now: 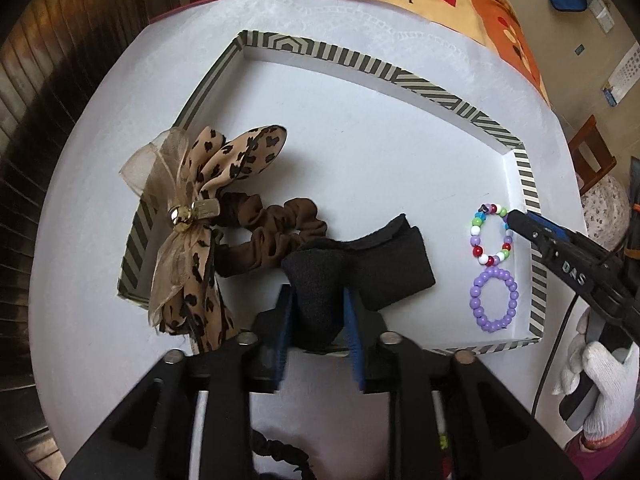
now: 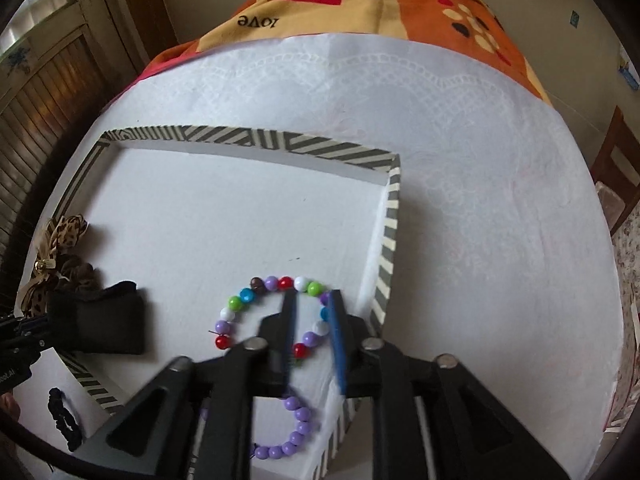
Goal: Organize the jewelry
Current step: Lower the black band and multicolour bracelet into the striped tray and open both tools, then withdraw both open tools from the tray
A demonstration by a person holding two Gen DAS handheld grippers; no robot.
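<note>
A shallow white tray with a striped rim (image 1: 400,72) (image 2: 256,140) lies on the white table. My left gripper (image 1: 318,296) is shut on a black fabric bow (image 1: 360,268), held at the tray's near edge; the bow also shows in the right wrist view (image 2: 104,320). A leopard-print bow (image 1: 200,208) and a brown scrunchie (image 1: 272,232) lie at the tray's left. My right gripper (image 2: 312,300) (image 1: 510,216) has its fingers around the right side of a multicoloured bead bracelet (image 2: 240,300) (image 1: 492,236), jaws slightly apart. A purple bead bracelet (image 1: 496,300) (image 2: 296,428) lies just nearer.
A black scrunchie (image 2: 64,420) (image 1: 280,452) lies on the table outside the tray's near edge. An orange patterned cloth (image 2: 400,0) covers the far end of the table. A wooden chair (image 1: 592,152) stands to the right.
</note>
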